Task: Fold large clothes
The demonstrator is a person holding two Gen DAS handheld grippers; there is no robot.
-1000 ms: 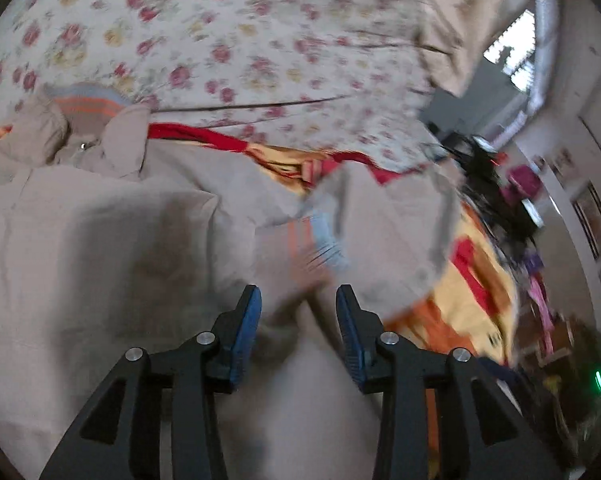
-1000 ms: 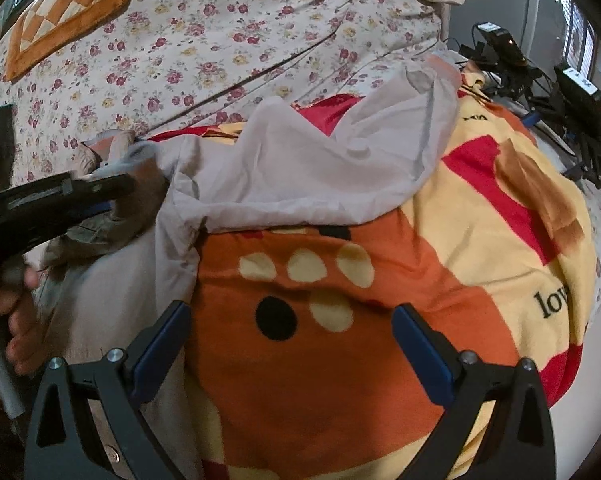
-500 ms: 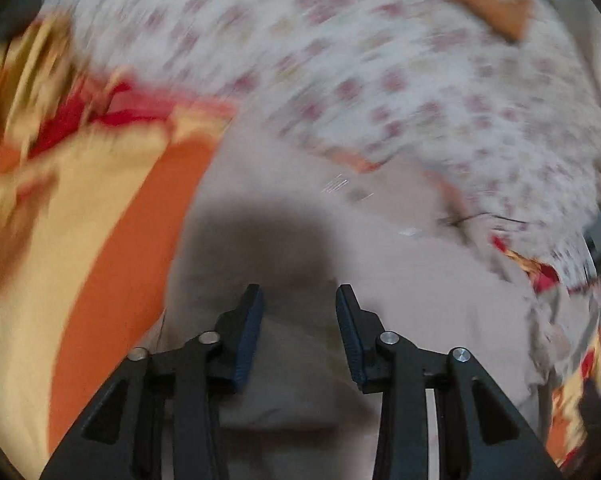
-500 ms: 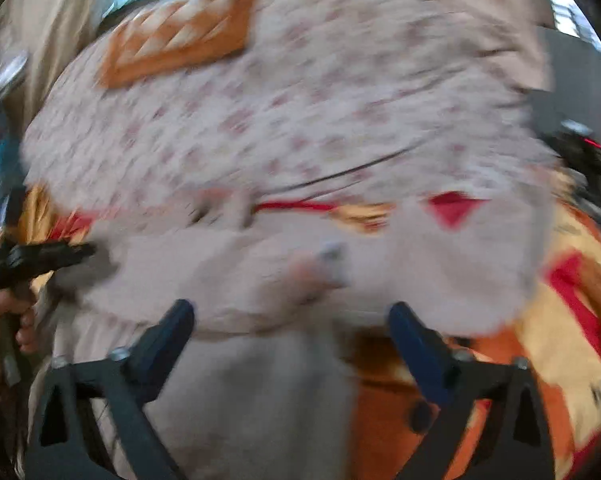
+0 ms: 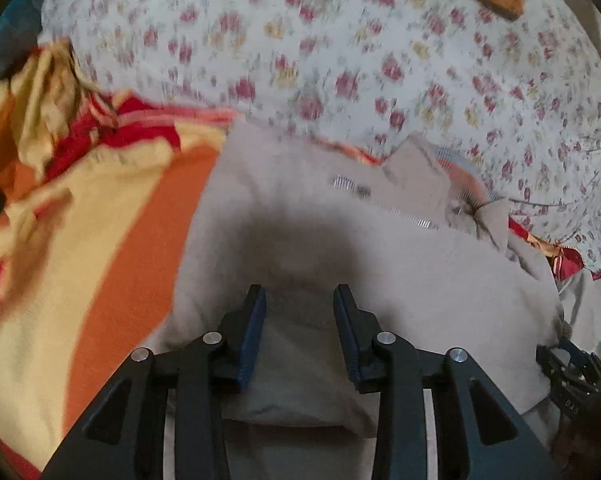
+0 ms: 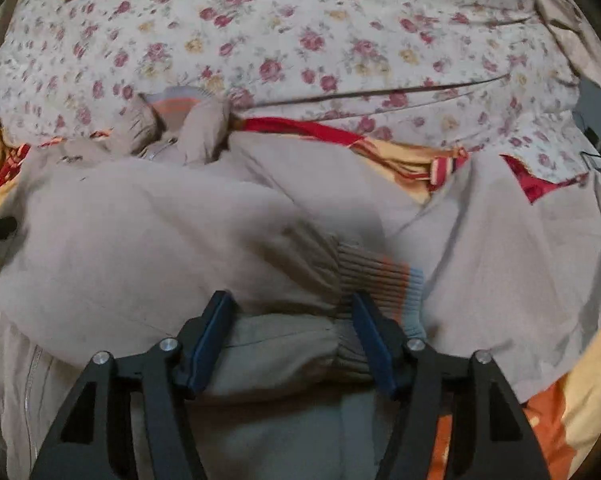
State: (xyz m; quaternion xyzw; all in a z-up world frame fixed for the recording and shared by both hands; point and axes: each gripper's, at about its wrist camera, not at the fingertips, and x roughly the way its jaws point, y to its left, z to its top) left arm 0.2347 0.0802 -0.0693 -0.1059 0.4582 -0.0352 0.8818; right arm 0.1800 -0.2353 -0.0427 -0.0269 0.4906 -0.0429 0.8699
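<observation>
Left tongs point(image 5: 299, 300) narrow, pinching beige jacket point(image 5: 400, 272) fabric; right tongs point(image 6: 290, 308) closing around its ribbed cuff point(image 6: 384, 276).

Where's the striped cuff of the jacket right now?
In the right wrist view the striped cuff lies low and right of centre on the beige jacket, just above the right gripper, whose closing jaws straddle the sleeve end.

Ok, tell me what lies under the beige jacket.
The beige jacket lies on an orange, yellow and red blanket, which shows at its edges on both sides. Beyond it is a floral bedcover. What lies beneath the jacket's middle is covered.
</observation>
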